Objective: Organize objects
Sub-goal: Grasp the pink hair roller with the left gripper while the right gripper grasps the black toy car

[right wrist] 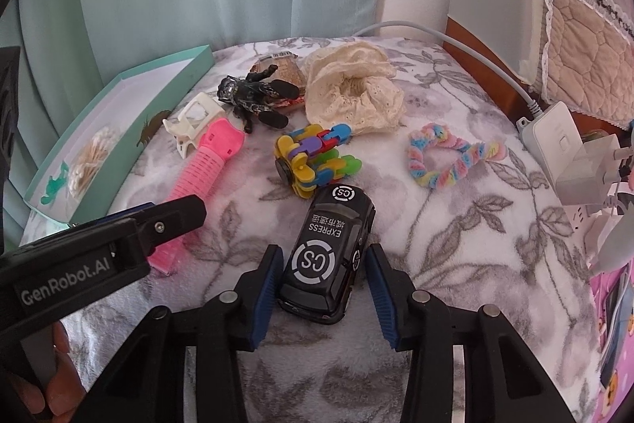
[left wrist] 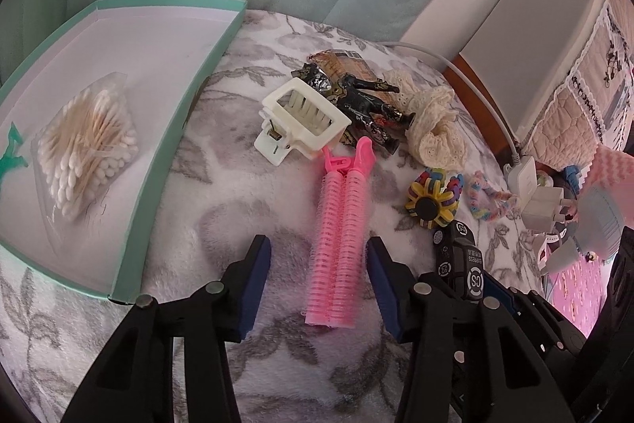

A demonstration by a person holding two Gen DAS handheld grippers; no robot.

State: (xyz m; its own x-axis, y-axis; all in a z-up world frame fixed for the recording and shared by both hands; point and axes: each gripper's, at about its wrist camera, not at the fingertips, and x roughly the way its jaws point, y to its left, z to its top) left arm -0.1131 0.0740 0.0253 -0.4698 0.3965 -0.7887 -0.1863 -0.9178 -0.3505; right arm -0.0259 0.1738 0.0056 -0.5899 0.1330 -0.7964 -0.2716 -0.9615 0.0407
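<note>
- On the floral blanket (left wrist: 190,224), the left gripper (left wrist: 319,278) is straddling the pink hair roller (left wrist: 340,240), jaws spread wide, touching nothing.
- Beside it, the right gripper (right wrist: 325,288) is bracketing the black toy car (right wrist: 331,252), pads apart from its sides.
- Cotton swabs (left wrist: 85,153) are lying inside the teal box (left wrist: 158,161).

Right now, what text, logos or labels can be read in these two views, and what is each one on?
"EXPRESS": roof of the black toy car, between the right gripper's open fingers.
"CS": ringed roundels on the car's roof and bonnet.
Chinese characters beside "EXPRESS": too small to read surely.
"GenRobot.AI": side of the left gripper.
Barcode label on the brown packet: unreadable.
</note>
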